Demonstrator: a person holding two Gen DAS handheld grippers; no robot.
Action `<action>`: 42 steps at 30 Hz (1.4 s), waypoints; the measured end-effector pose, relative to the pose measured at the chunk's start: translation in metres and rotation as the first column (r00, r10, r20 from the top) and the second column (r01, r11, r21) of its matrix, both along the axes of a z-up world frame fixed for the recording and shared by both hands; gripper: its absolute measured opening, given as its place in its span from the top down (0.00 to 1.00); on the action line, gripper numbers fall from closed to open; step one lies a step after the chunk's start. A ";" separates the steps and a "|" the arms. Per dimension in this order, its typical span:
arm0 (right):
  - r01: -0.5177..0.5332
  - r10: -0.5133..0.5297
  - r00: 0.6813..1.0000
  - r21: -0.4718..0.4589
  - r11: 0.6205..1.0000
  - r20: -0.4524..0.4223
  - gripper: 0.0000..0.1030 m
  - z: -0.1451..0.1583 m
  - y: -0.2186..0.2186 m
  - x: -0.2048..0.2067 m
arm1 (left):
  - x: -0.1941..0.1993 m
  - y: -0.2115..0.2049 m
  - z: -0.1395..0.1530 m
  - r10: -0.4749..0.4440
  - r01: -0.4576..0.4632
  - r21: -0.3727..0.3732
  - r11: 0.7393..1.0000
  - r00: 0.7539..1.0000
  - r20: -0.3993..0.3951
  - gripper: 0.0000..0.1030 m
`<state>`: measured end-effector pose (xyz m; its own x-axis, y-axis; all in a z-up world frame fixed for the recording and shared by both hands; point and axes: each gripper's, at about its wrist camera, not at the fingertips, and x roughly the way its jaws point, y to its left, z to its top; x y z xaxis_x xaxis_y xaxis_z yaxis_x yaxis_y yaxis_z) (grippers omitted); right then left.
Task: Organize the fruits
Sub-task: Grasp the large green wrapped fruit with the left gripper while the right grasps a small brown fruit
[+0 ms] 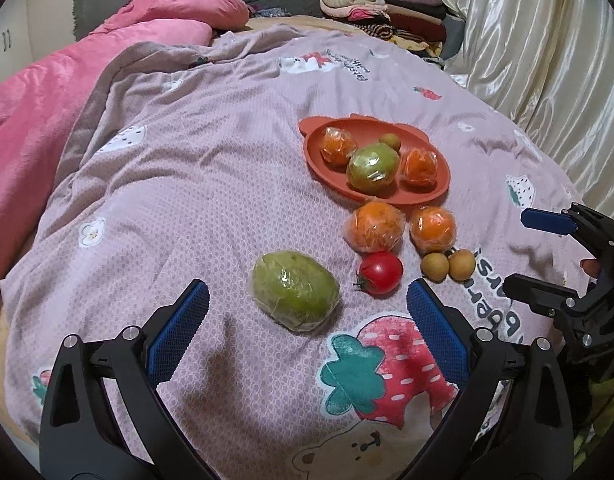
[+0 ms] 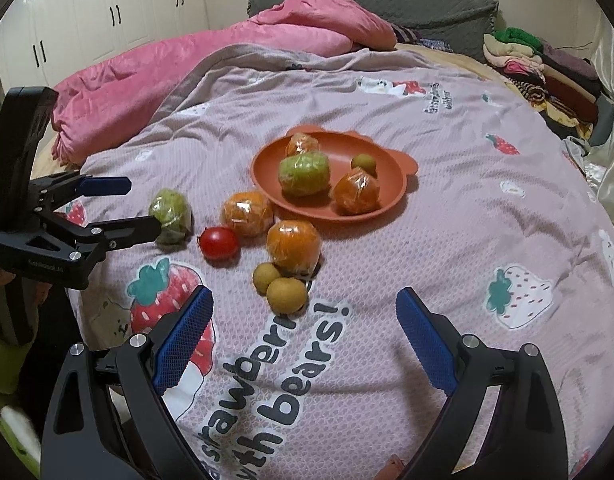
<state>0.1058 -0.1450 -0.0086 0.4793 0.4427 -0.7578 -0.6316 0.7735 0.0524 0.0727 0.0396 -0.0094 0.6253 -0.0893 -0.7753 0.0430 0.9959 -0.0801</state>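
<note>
An orange bear-shaped plate (image 1: 319, 128) (image 2: 339, 148) on the bedspread holds two wrapped oranges, a wrapped green fruit (image 1: 373, 168) and a small brown fruit. Loose on the spread lie a wrapped green fruit (image 1: 295, 290) (image 2: 170, 210), a red tomato (image 1: 379, 272) (image 2: 219, 242), two wrapped oranges (image 1: 374, 226) (image 1: 433, 228) and two small brown fruits (image 1: 449, 266) (image 2: 279, 286). My left gripper (image 1: 307, 296) is open, with the loose green fruit just ahead between its fingers. My right gripper (image 2: 305, 300) is open and empty, just short of the brown fruits.
The fruits lie on a lilac strawberry-print bedspread (image 1: 211, 184). A pink quilt (image 1: 35, 112) is bunched at the left. Folded clothes (image 1: 383, 12) are stacked at the far end, and a cream curtain (image 1: 547, 40) hangs on the right.
</note>
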 end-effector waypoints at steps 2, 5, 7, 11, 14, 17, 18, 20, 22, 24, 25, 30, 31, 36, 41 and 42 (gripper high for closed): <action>-0.004 0.004 1.000 -0.008 1.000 -0.005 0.12 -0.005 0.002 0.001 | 0.002 0.001 -0.003 0.002 -0.002 0.007 1.000 1.000 -0.004 0.10; -0.017 0.016 1.000 -0.022 1.000 -0.010 0.22 -0.011 0.005 0.001 | 0.004 0.003 -0.009 0.005 -0.005 0.006 1.000 1.000 -0.008 0.10; -0.027 0.027 0.999 -0.026 0.999 -0.019 0.30 -0.016 0.007 0.003 | 0.006 0.004 -0.012 0.003 -0.003 0.004 1.000 1.000 -0.013 0.10; -0.058 0.057 0.998 -0.034 0.998 -0.039 0.56 -0.025 0.014 0.006 | 0.008 0.007 -0.017 0.001 -0.001 -0.007 1.000 1.000 -0.017 0.10; -0.073 0.072 0.997 -0.038 0.997 -0.042 0.66 -0.029 0.017 0.008 | 0.009 0.009 -0.020 -0.005 0.004 -0.017 1.000 1.000 -0.022 0.11; -0.088 0.086 0.995 -0.048 0.995 -0.045 0.71 -0.032 0.021 0.010 | 0.011 0.008 -0.022 -0.015 0.014 -0.028 0.999 1.000 -0.024 0.16; -0.093 0.091 0.995 -0.051 0.994 -0.043 0.73 -0.034 0.022 0.010 | 0.011 0.008 -0.022 -0.015 0.015 -0.029 0.999 1.000 -0.022 0.17; -0.096 0.094 0.995 -0.054 0.994 -0.046 0.74 -0.037 0.024 0.012 | 0.013 0.008 -0.024 -0.018 0.017 -0.029 0.999 1.000 -0.024 0.22; -0.096 0.094 0.994 -0.045 0.994 -0.049 0.74 -0.038 0.024 0.013 | 0.015 0.009 -0.026 -0.018 0.017 -0.031 0.999 0.999 -0.029 0.25; -0.097 0.095 0.994 -0.033 0.995 -0.052 0.74 -0.038 0.022 0.014 | 0.017 0.009 -0.027 -0.017 0.016 -0.032 0.999 0.999 -0.028 0.28; -0.095 0.094 0.994 -0.023 0.995 -0.055 0.74 -0.038 0.020 0.014 | 0.018 0.009 -0.028 -0.017 0.016 -0.031 0.999 0.999 -0.027 0.30; -0.080 0.081 0.994 0.025 0.997 -0.072 0.74 -0.035 0.011 0.016 | 0.023 0.008 -0.031 -0.023 0.023 -0.016 1.000 0.999 -0.032 0.40; -0.072 0.074 0.994 0.032 0.997 -0.074 0.74 -0.035 0.009 0.016 | 0.024 0.008 -0.032 -0.024 0.023 -0.012 1.000 0.999 -0.033 0.42; -0.048 0.054 0.995 0.072 0.996 -0.082 0.75 -0.033 -0.001 0.018 | 0.025 0.007 -0.035 -0.034 0.035 0.012 0.999 0.999 -0.032 0.53; -0.031 0.038 0.996 0.086 0.996 -0.080 0.75 -0.030 -0.007 0.019 | 0.026 0.007 -0.034 -0.044 0.044 0.009 0.999 0.998 -0.034 0.54; -0.027 0.034 0.996 0.089 0.996 -0.079 0.75 -0.029 -0.009 0.019 | 0.026 0.009 -0.032 -0.041 0.041 0.000 0.999 0.999 -0.033 0.54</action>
